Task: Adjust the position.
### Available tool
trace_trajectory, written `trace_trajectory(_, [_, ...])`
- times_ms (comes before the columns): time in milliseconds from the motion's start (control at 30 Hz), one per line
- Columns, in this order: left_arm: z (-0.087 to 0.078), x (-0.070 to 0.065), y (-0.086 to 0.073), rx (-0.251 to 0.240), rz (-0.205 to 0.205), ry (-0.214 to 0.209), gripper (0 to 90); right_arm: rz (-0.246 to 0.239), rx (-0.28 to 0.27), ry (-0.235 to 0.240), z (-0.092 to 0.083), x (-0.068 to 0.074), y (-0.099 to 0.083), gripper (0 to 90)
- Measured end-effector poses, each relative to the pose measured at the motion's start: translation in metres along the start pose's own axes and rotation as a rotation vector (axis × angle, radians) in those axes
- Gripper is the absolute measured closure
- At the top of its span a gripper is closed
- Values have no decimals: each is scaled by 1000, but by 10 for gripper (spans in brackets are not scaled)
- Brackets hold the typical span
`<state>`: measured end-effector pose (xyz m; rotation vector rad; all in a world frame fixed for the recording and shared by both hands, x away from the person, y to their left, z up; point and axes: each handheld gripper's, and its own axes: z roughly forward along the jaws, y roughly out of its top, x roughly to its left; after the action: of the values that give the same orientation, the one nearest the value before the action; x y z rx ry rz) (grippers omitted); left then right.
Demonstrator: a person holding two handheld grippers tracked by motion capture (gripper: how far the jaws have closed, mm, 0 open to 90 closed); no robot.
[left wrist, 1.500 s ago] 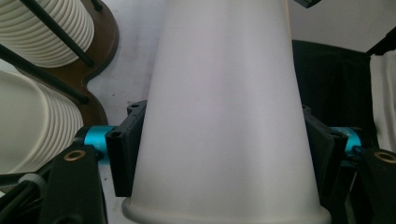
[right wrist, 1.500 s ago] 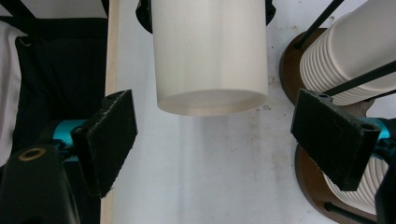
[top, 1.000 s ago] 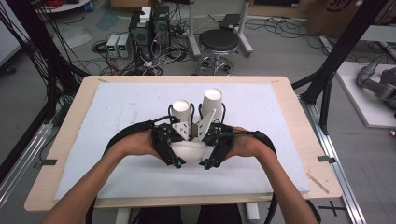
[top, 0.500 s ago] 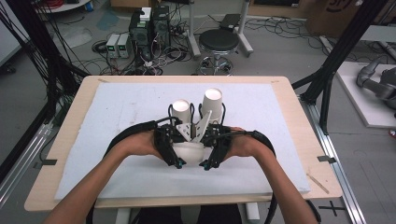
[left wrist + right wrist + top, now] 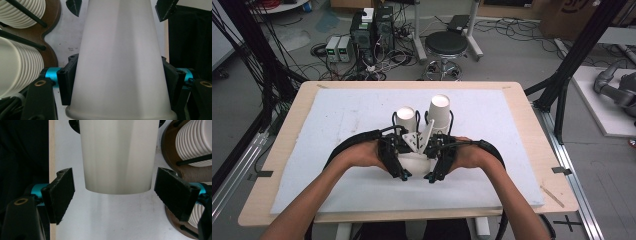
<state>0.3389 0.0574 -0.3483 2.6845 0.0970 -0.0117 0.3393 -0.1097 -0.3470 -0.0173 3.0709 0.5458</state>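
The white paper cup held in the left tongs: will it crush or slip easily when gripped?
The white paper cup looks thin-walled and probably light, so a hard squeeze may dent it. Its sides taper smoothly, so it could slide between the left tongs clamped on it. The right tongs stand open around its narrow end.

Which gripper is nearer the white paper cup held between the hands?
Left. The left gripper is clamped on the white cup; the right gripper flanks its base, pads apart, jaws just closing.
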Motion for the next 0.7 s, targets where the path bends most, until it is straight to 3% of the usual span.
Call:
trace_trajectory(267, [0, -2, 1, -7, -4, -4, 295, -5, -1, 0, 0, -1, 0, 176])
trace_trajectory(333, [0, -2, 1, -7, 1, -3, 295, -4, -3, 8, 0, 0, 0, 221])
trace_trajectory(700, [0, -1, 1, -15, -6, 2, 295, -3, -1, 24, 1, -1, 2, 271])
